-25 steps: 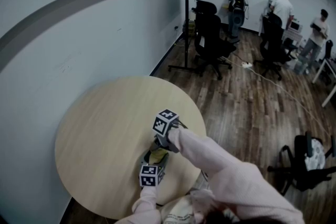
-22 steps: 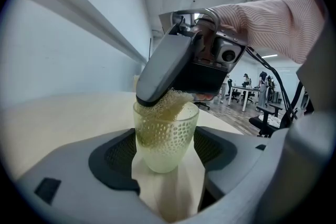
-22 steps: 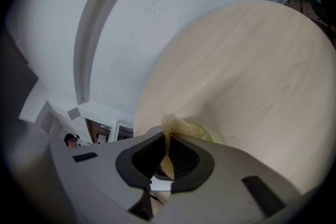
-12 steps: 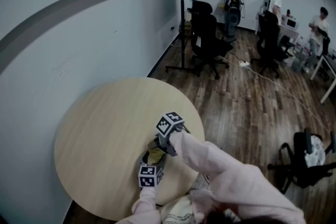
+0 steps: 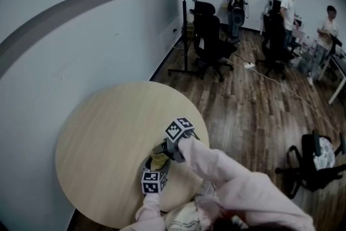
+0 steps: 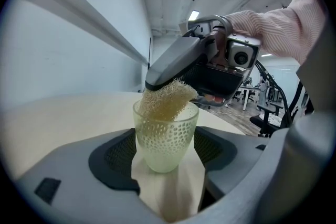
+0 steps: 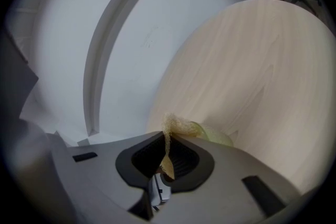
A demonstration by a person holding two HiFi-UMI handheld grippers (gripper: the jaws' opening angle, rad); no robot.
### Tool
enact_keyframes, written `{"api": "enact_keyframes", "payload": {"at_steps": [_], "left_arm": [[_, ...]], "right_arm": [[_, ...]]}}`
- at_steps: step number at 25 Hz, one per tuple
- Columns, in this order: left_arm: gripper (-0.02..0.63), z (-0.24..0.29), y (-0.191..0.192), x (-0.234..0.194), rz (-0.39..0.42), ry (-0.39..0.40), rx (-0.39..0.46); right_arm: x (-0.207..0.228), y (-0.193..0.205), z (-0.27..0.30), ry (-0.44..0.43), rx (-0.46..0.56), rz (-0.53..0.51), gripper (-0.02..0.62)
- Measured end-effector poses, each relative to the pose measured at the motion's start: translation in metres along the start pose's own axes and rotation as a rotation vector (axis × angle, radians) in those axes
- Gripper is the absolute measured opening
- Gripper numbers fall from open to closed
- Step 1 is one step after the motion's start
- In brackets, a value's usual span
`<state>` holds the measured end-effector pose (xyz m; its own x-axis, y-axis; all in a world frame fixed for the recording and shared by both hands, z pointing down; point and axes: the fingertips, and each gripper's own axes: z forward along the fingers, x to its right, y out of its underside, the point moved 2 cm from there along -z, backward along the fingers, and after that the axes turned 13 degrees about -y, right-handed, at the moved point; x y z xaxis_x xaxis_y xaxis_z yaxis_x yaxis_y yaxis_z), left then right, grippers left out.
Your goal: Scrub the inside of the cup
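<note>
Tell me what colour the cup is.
The cup is a pale, translucent yellow-green, seen best in the left gripper view.

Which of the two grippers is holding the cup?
The left gripper: its jaws clamp the pale green cup, while the right gripper pinches the sponge instead.

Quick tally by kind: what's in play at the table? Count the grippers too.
cup: 1
sponge: 1
grippers: 2 (left gripper, right gripper)
Total: 4
</note>
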<state>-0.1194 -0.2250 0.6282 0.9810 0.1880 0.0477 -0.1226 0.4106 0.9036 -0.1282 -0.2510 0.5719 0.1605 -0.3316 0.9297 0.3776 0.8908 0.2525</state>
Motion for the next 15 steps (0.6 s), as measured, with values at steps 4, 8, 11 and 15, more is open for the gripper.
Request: {"api": "enact_keyframes", "payload": {"at_steps": [4, 8, 11, 15], "left_arm": [[0.342, -0.0018, -0.0022, 0.0008, -0.001, 0.001, 0.008], [0.342, -0.0024, -0.0011, 0.0001, 0.000, -0.002, 0.009], [0.350, -0.0034, -0.0009, 0.0009, 0.001, -0.004, 0.013], [0.371, -0.0036, -0.0013, 0.0029, -0.009, -0.005, 0.019]], "right_arm": [[-0.0014, 0.0013, -0.0025, -0.019, 0.016, 0.005, 0.032], [-0.0003, 0.0012, -0.0025, -0.024, 0.013, -0.004, 0.032], [-0.0010, 0.0027, -0.0037, -0.028, 0.016, 0.000, 0.031], [0.0005, 0.0035, -0.0053, -0.027, 0.010, -0.009, 0.031]]}}
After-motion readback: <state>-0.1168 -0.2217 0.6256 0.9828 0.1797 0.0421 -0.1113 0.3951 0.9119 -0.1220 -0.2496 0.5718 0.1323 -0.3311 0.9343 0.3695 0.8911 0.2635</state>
